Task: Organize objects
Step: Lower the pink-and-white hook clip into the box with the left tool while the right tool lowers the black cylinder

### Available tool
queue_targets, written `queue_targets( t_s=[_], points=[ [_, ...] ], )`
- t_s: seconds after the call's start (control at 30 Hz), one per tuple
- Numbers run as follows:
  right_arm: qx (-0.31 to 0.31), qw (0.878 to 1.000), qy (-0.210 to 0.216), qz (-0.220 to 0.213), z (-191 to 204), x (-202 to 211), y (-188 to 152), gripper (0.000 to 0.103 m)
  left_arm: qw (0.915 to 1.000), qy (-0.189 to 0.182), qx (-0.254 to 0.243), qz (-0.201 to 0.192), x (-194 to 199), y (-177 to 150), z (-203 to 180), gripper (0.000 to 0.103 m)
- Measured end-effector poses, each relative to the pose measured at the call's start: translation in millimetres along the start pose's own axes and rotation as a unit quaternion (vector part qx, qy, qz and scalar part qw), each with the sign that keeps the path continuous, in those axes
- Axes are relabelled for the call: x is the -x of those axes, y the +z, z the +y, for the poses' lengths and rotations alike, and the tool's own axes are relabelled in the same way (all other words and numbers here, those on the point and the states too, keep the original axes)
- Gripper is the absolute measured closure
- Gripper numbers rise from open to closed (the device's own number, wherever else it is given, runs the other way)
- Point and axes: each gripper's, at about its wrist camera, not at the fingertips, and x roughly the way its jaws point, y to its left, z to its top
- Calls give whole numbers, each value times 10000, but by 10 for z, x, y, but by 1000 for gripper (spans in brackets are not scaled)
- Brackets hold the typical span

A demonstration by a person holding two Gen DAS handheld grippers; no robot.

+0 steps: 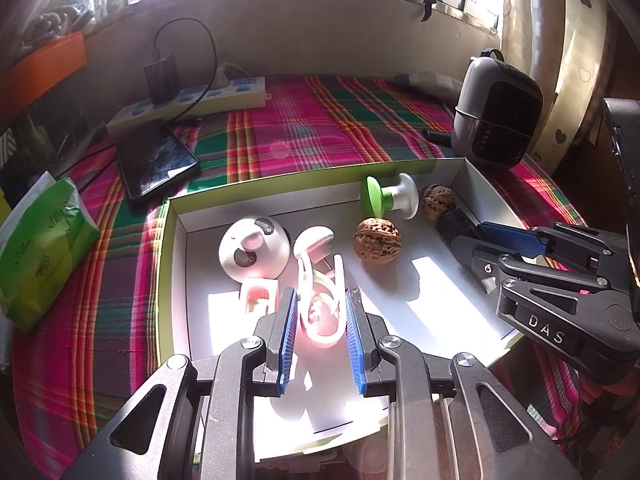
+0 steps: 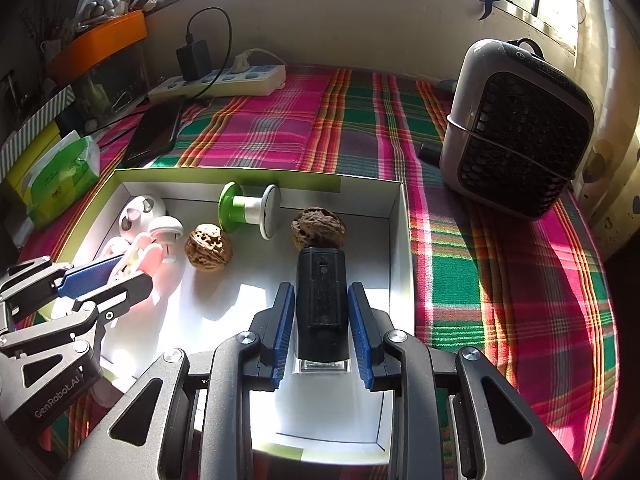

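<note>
A shallow white box (image 1: 166, 280) with a green rim lies on the plaid cloth. My left gripper (image 1: 320, 296) is shut on a white and pink plastic clip (image 1: 320, 316) just above the box floor at its near left. My right gripper (image 2: 320, 300) is shut on a black oblong device (image 2: 321, 292), whose far end almost touches a walnut (image 2: 319, 227). A second walnut (image 1: 377, 243), a green and white spool (image 1: 390, 196), a white dome gadget (image 1: 254, 250) and a white mushroom-shaped piece (image 1: 314, 240) also lie in the box.
Beyond the box, a dark tablet (image 1: 158, 160) and a white power strip (image 1: 192, 100) with a charger lie at the back left. A green tissue pack (image 1: 44, 248) sits left. A grey and black fan heater (image 2: 516, 128) stands back right.
</note>
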Motion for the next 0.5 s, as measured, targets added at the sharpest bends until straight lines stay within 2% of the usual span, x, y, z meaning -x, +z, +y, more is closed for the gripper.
queue_targets(
  t_s=[0.5],
  points=[
    [9,10000,2,-32,8,4,-6,74,10000,8,4,2,-3,0,1,82]
  ],
)
